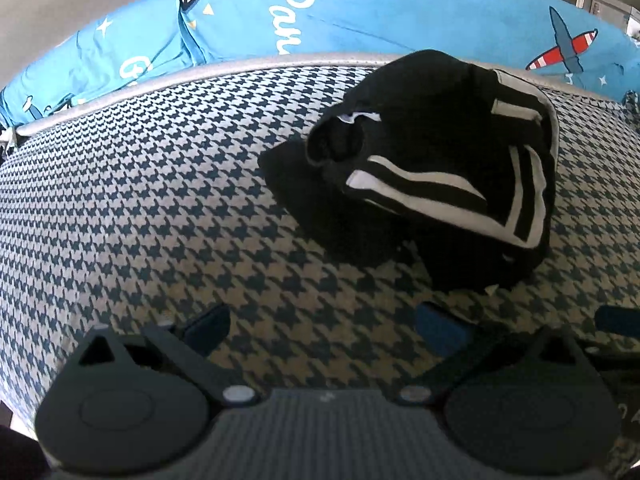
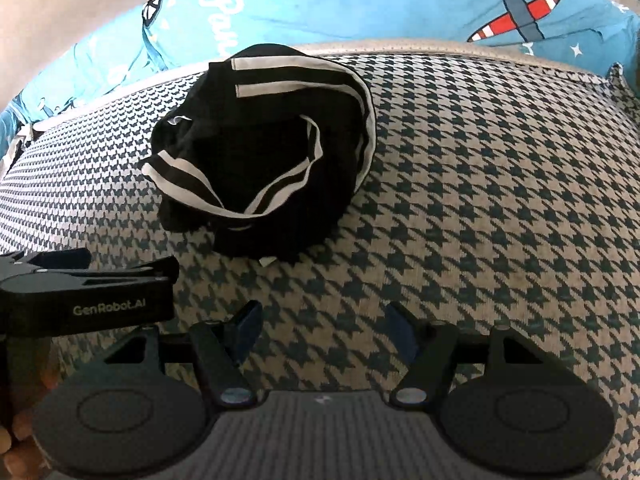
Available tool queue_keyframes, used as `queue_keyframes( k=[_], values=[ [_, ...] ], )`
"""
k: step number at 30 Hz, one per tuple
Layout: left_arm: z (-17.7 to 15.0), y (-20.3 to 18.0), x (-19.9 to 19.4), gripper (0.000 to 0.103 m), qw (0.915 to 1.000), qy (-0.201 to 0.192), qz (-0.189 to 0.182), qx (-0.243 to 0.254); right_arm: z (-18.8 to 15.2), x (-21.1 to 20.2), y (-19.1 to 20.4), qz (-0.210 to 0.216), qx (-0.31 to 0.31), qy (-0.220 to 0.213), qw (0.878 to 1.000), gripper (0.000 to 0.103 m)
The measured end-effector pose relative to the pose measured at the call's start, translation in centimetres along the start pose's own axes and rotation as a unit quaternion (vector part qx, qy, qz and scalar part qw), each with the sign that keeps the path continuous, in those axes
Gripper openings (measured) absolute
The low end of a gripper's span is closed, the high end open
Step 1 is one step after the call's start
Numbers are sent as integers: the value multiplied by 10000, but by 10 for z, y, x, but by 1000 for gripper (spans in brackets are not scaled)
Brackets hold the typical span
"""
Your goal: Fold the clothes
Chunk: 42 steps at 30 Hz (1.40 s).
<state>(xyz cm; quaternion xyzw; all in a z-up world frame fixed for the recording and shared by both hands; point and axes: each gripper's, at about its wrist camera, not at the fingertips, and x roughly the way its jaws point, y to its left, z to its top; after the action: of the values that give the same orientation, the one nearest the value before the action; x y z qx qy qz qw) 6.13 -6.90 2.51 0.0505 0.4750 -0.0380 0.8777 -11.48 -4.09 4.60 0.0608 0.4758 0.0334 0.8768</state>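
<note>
on the houndstooth cover (image 2: 460,184), a crumpled black garment (image 2: 256,152), both grippers' jaws wide and empty

one black garment (image 1: 424,168) with white stripes; one houndstooth surface (image 1: 160,184); one blue bedsheet (image 1: 340,12); two grippers (image 1: 324,324) (image 2: 322,320)
</note>
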Motion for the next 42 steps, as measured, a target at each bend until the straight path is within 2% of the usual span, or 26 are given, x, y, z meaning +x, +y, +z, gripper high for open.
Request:
queue_keyframes(
  k=[9, 27, 42],
  values=[
    [-2, 2, 0, 103, 10000, 54, 54, -54, -2, -2, -6, -129, 345, 25, 9993, 69],
    [-1, 1, 2, 103, 9999, -15, 104, -61, -1, 4, 1, -146, 252, 79, 9995, 69],
    [-3, -1, 5, 103, 10000, 44, 15, -10, 0, 3, 3, -56, 238, -42, 9997, 69]
  ],
)
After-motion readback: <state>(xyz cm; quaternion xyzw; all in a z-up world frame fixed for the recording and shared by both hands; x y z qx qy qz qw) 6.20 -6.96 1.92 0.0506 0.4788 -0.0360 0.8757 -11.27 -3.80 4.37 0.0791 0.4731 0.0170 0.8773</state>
